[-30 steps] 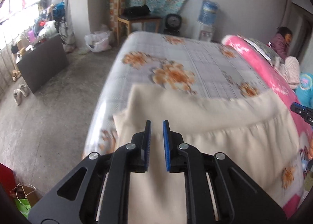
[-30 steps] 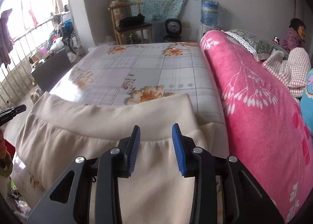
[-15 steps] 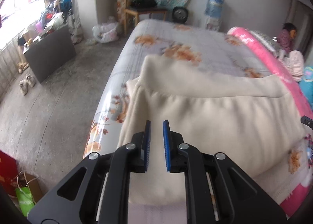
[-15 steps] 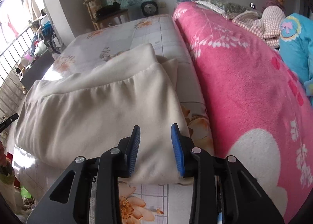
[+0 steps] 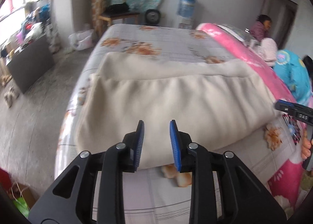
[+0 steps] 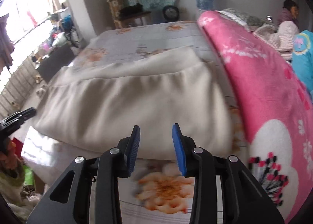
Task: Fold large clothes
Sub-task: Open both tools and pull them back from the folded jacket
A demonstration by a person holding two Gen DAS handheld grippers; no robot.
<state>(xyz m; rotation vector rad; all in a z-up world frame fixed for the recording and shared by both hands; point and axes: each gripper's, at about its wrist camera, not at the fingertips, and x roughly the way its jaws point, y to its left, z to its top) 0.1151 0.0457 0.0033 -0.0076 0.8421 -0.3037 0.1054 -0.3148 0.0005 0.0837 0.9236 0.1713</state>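
Garment [image 5: 176,104], cream, folded over once into a wide thick slab across the near half of the bed [image 5: 148,34], one end at the bed's left edge, the other against the pink blanket [image 6: 260,91]. Left gripper [image 5: 156,142] opening, nothing between the pads. Right gripper [image 6: 156,145] narrowly parted, empty too. Likely midway: one fold laid, further folds probably left.
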